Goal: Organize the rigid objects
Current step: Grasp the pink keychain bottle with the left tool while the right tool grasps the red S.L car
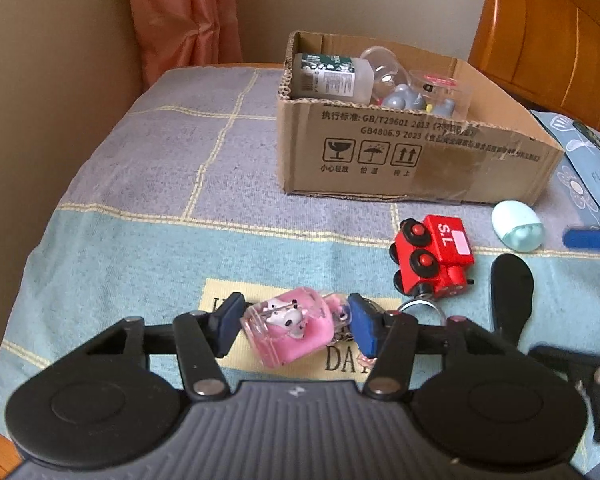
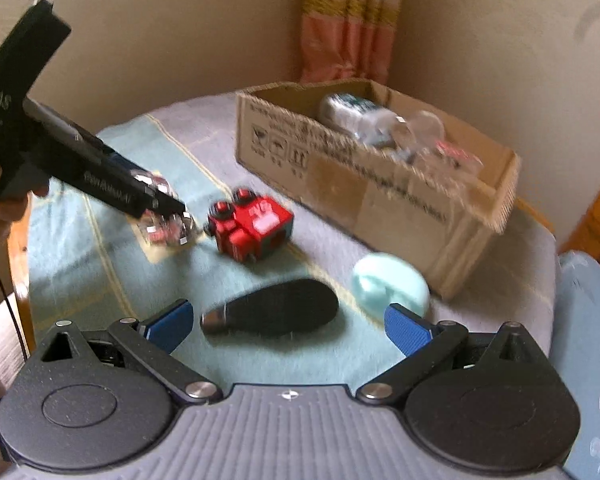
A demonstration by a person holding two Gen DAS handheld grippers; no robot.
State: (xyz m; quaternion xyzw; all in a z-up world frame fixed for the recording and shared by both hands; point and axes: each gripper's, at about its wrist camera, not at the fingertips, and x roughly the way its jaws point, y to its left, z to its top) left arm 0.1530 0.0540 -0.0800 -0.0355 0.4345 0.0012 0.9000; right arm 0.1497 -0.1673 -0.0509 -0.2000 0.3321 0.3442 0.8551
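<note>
My left gripper [image 1: 294, 326] has its blue pads on both sides of a pink clear case with a toy dog keychain [image 1: 288, 328] lying on the cloth; the pads look close on it. A red toy train [image 1: 434, 258] lies on its side to the right, also in the right wrist view [image 2: 250, 230]. My right gripper [image 2: 288, 326] is open above a black oval object [image 2: 272, 312], which also shows in the left wrist view [image 1: 510, 292]. A mint egg-shaped object [image 2: 390, 284] lies beside it. The cardboard box [image 1: 380, 152] holds a bottle and clear cups.
The left gripper body [image 2: 60, 152] reaches in from the left of the right wrist view. A wooden headboard [image 1: 552, 36] stands at the back right. A blue flowered cushion [image 2: 592, 344] lies at the right. A curtain [image 1: 184, 16] hangs behind the checked cloth [image 1: 160, 184].
</note>
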